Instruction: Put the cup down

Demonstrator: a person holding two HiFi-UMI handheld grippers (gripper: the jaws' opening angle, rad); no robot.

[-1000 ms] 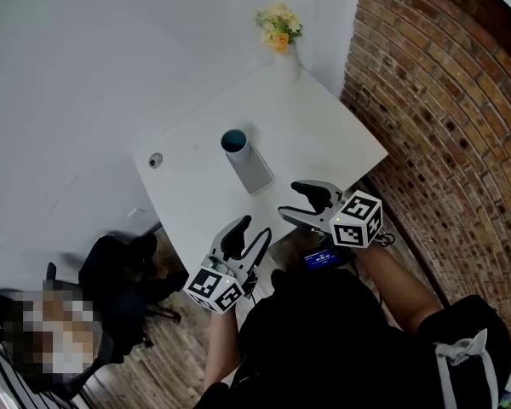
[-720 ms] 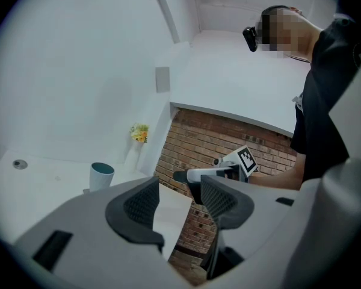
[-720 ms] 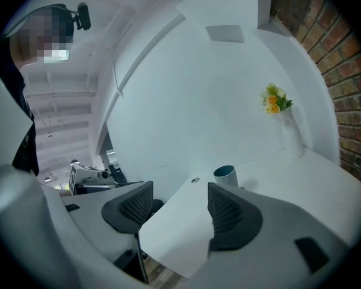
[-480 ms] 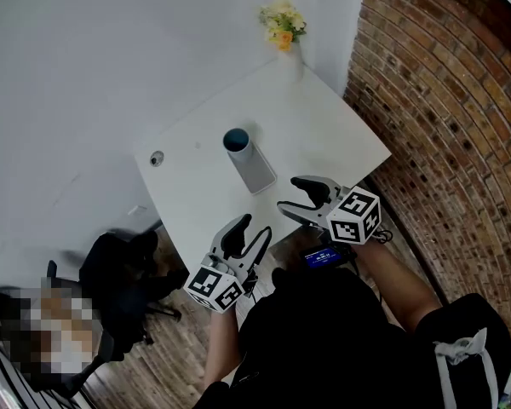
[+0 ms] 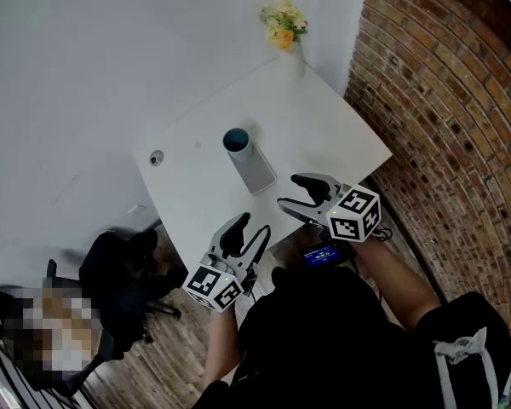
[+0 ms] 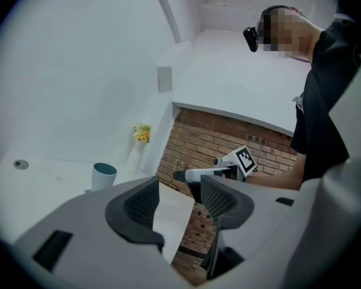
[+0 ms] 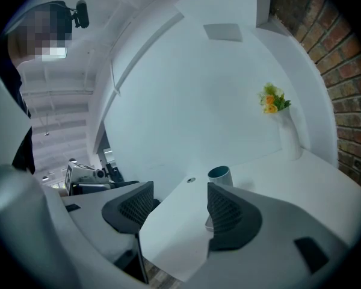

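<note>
Start nearest. Note the left gripper (image 5: pixel 247 239) held just off the near edge of the table (image 5: pixel 324 118), released, jaws apart with nothing between them. Note the right gripper (image 5: pixel 301 199) near it, over the same edge, likewise released and empty. Observe a small device with a lit blue screen (image 5: pixel 321 256) below the right gripper, partly hidden; cannot identify further.

Further in, locate the cup (image 5: pixel 248 162): upright on the table, teal inside, apart from both grippers and roughly ahead of the gap between them. Judge the set-down as complete.

Hazards from this state:
- Avoid swinging either gripper forward at table height. Would likely strike the cup's side and tip it, given the tall, narrow form.
- Avoid closing on the rim from above without need. Could drag or topple the cup.
- Keep clear of the table edge when pulling back, to avoid jolting the top and rocking the cup.

Beyond the cup, note a small round grommet (image 5: pixel 157 158) to the left, well apart. At the far corner, note a vase of flowers (image 5: pixel 281 25) against the wall, well apart from the cup. Treat as a second topple risk only on a long reach.
</note>
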